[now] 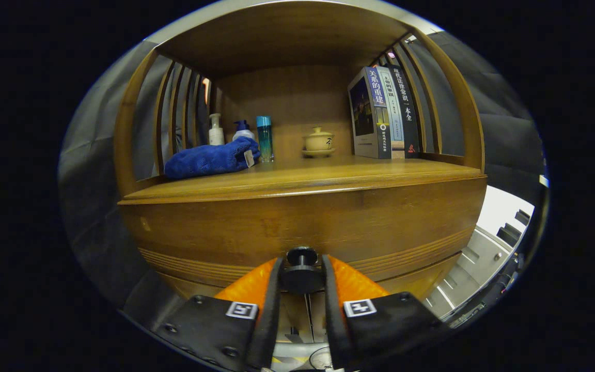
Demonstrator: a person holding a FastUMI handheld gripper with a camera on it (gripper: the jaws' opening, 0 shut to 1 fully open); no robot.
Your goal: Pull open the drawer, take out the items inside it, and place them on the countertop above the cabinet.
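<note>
- Where the two fingers meet the cabinet, the tongs [301,276] are closed around the drawer knob [302,256], a dark round knob with one finger pressing each side of its stem.
- Behind the knob, the drawer front [297,227] is a wide wooden panel with fine grooves along its lower part; it appears flush with the cabinet, though the curved view makes this hard to judge, and nothing of the drawer's inside can be seen.
- Directly above the drawer front lies the tabletop [328,173], a wooden surface under an arched wooden frame with slatted sides.
- On the tabletop, left of the tongs' line, a blue towel [209,159] lies bunched up near the front edge.
- Behind the towel stand a small white bottle [216,130], a white pump bottle with a blue top [243,130] and a tall teal bottle [264,138], close together, the teal one just beside the towel's end.
- Near the middle at the back sits a pale lidded teacup on a saucer [318,141], apart from the bottles.
- To the right, a row of upright books [388,113] stands against the slatted side of the frame.
</note>
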